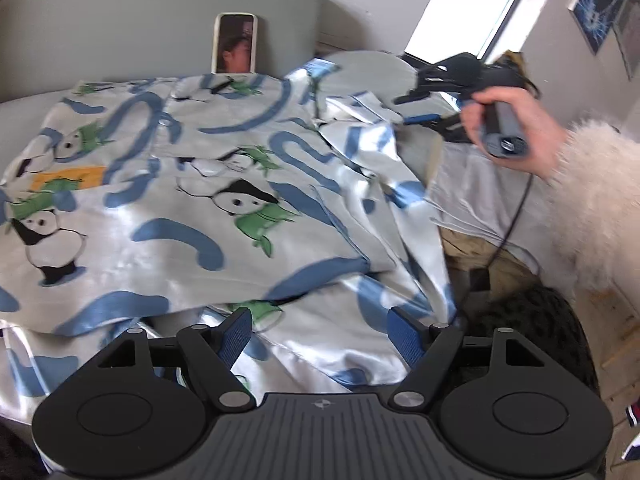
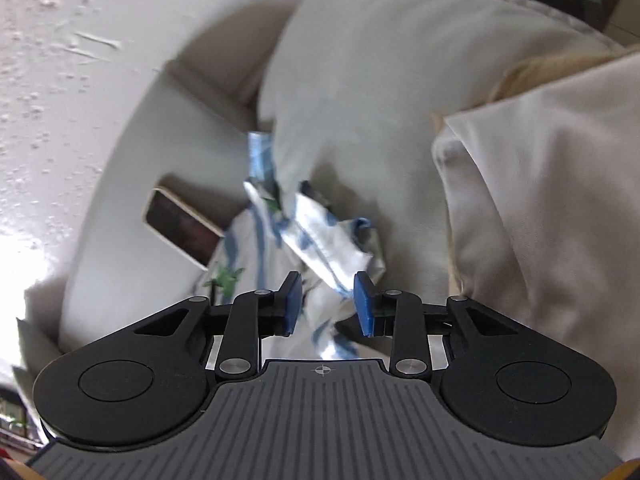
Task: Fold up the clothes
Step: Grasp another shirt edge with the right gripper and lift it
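Note:
A shiny white garment point(image 1: 192, 200) printed with pandas, green leaves and blue swirls lies spread and rumpled on a grey bed. My left gripper point(image 1: 320, 332) is open just above its near edge, with cloth under the blue pads. My right gripper point(image 2: 326, 304) is open over a bunched corner of the same garment point(image 2: 320, 236); cloth lies between the pads, not pinched. In the left wrist view the right gripper point(image 1: 412, 94) is held by a hand at the garment's far right corner.
A phone point(image 1: 235, 42) leans against the grey headboard point(image 1: 120, 28); it also shows in the right wrist view point(image 2: 182, 226). Grey pillows point(image 2: 360, 80) and a white pillow point(image 2: 540, 200) lie at the bed's head. A cable point(image 1: 516, 216) hangs at the right.

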Motion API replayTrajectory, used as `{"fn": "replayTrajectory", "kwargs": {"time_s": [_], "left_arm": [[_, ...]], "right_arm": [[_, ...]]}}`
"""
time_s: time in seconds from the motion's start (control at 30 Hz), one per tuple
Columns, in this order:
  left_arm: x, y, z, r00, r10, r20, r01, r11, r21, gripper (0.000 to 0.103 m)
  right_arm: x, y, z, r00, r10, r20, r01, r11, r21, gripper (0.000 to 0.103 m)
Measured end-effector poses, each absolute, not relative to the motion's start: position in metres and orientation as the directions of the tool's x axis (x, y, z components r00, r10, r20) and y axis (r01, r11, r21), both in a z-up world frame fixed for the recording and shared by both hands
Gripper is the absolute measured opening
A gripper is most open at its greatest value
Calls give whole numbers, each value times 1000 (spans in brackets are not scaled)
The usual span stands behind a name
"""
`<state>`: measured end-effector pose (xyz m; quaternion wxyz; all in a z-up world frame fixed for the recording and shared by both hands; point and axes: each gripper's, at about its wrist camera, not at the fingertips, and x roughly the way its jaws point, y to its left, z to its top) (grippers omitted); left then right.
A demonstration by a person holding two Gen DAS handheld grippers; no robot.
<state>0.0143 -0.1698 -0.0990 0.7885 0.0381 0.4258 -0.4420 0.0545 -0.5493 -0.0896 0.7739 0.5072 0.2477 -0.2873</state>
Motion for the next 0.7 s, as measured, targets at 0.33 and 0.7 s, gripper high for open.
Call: {"fn": "replayTrajectory", "kwargs": {"time_s": [0.33,0.7], "left_arm": [[23,-168,-108,244,-635,-733,708,633,-313,72],[23,-165,-103,253,-645,-721,708,631,-317,72]], "right_arm": [[79,-551,-105,648,-222,-728,756,306,579,31],[79,-550,-76,650,-359,-669,755,400,519,0]]}}
